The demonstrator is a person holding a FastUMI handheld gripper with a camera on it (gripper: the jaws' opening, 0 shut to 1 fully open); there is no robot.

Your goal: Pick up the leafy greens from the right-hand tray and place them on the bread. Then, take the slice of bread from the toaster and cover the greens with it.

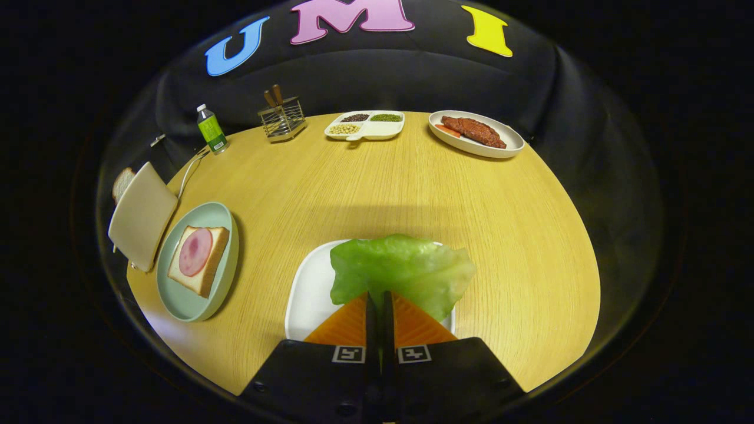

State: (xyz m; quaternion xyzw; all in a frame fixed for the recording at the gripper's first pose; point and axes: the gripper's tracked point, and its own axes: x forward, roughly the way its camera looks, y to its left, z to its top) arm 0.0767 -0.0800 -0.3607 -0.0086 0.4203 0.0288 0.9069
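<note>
Gripper view showed the jaws (pixel 380 300) drawn together and clamped on the near edge of a pale green, crinkled lettuce leaf (pixel 403 271), a thin sliver of green visible in the slit between them. That leaf spread out just ahead of the fingers, over a white rounded-square tray (pixel 309 288) on the round, light wooden desk (pixel 365 188); whether it still touched the tray or hung just above it was hard to tell. Off to the left lay a pale green oval plate (pixel 182 303) carrying a slice of white bread topped with a round pink slice of ham (pixel 198 259). Just beside that plate stood a beige toaster (pixel 141 215) with a slice of bread (pixel 122 182) poking out behind it. Well beyond the fingers sat a small green-labelled bottle (pixel 211 129), a wire cutlery rack (pixel 283 118), a white divided dish of beans (pixel 365 125) and a white oval plate of reddish-brown meat (pixel 476 134).
</note>
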